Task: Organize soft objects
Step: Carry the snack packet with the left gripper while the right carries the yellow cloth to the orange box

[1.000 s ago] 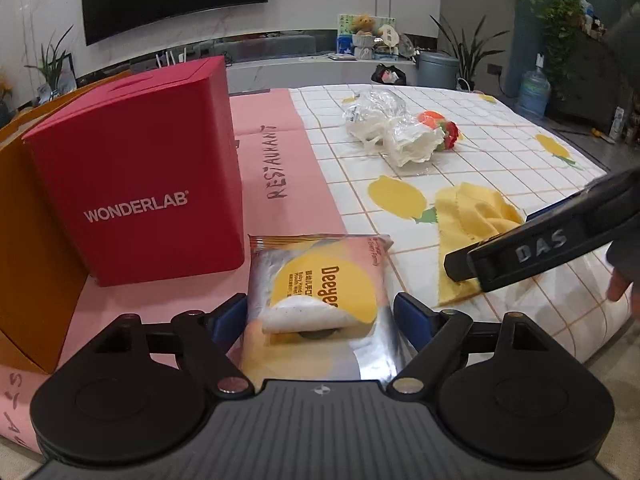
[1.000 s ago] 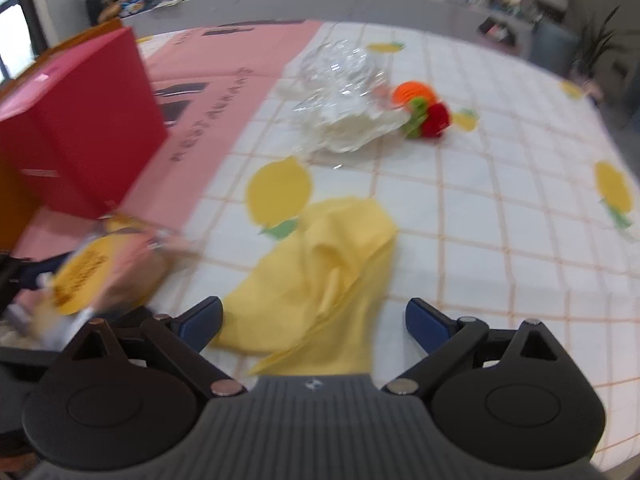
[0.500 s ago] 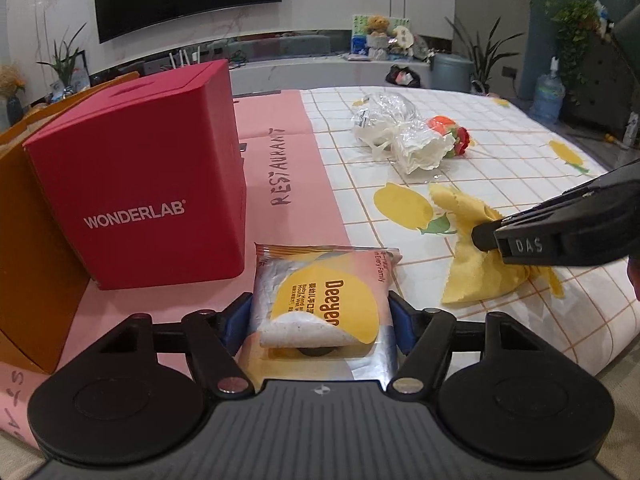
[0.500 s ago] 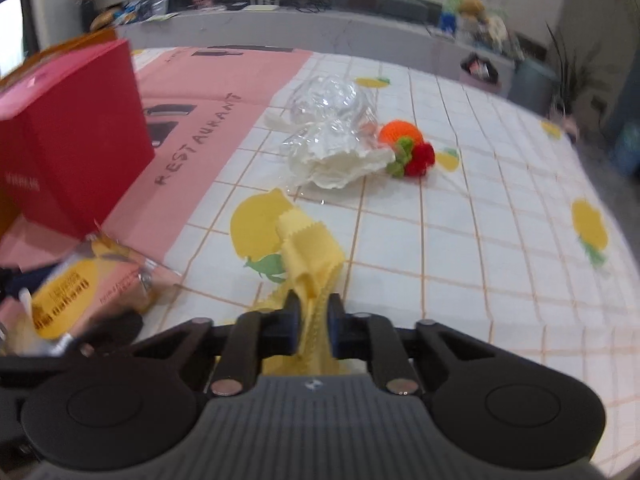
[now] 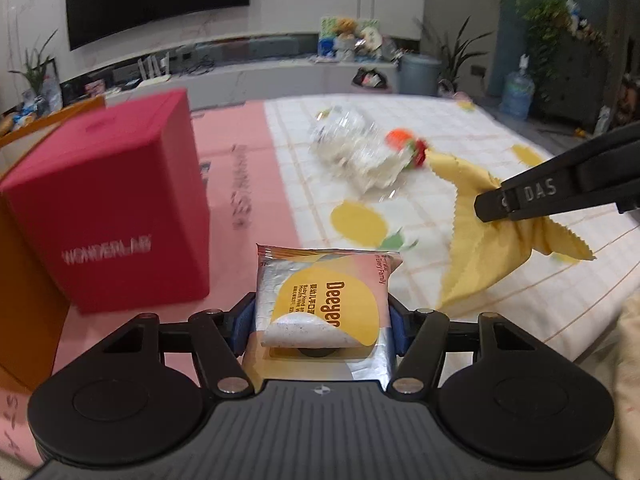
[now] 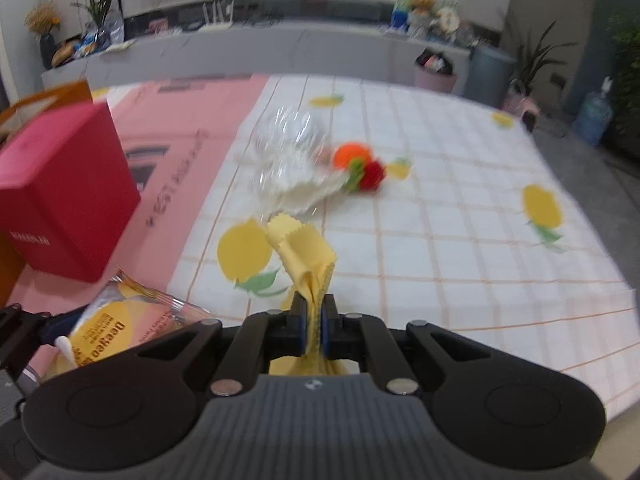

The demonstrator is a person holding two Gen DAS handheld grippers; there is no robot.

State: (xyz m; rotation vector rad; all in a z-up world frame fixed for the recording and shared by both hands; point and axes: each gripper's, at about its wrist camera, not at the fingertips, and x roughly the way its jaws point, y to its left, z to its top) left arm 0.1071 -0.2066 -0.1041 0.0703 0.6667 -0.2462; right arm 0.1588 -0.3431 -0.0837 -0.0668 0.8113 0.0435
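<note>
1. Left hand-held gripper is clamped on the Deeyeo wipes pack, lifted just in front of the red box.
2. Right hand-held gripper is pinched tight on the yellow cloth, which hangs off the counter, well right of the red box.
3. Clear plastic bag and orange-red toy lie beyond the red box, mid-counter.
4. Open checked cloth runs right to the counter's edge.
</note>
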